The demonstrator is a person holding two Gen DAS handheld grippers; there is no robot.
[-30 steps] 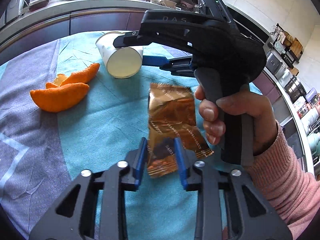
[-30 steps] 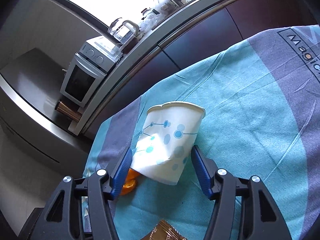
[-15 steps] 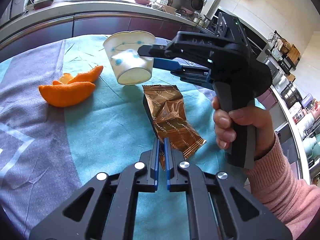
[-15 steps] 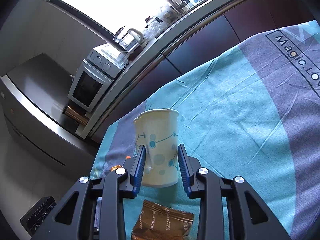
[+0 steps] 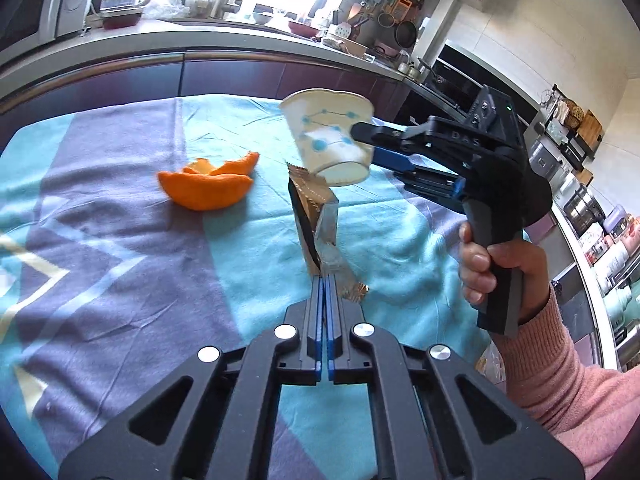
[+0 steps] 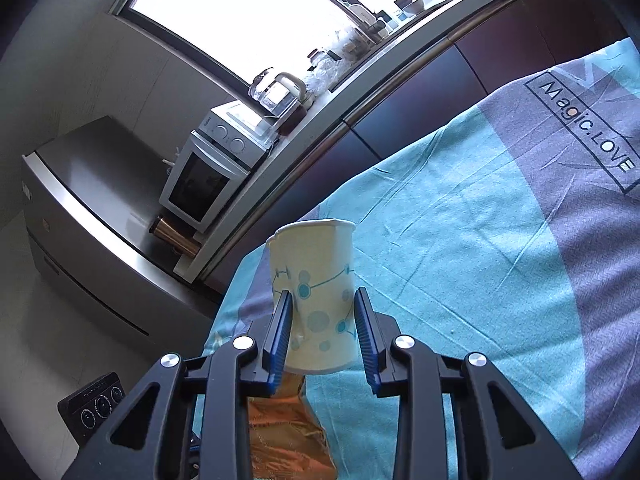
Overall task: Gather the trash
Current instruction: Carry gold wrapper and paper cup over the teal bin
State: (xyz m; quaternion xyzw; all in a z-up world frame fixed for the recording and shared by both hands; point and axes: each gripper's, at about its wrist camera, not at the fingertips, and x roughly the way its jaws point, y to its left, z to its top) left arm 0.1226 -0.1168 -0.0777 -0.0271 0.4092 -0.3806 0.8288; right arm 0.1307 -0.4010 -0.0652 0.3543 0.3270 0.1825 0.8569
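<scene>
Orange peel point(image 5: 206, 190) lies on the surface toward its far edge; the wrapper point(image 5: 316, 224) stands pinched in the left gripper's point(image 5: 324, 280) clenched jaws; the paper cup point(image 6: 314, 300), apparently lifted, sits gripped between the right gripper's point(image 6: 322, 322) jaws.

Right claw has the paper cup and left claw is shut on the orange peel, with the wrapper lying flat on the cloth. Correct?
Not quite. In the left wrist view the left claw is shut on the brown snack wrapper, which stands lifted off the cloth. The orange peel lies untouched on it. The right claw does hold the paper cup.
</scene>
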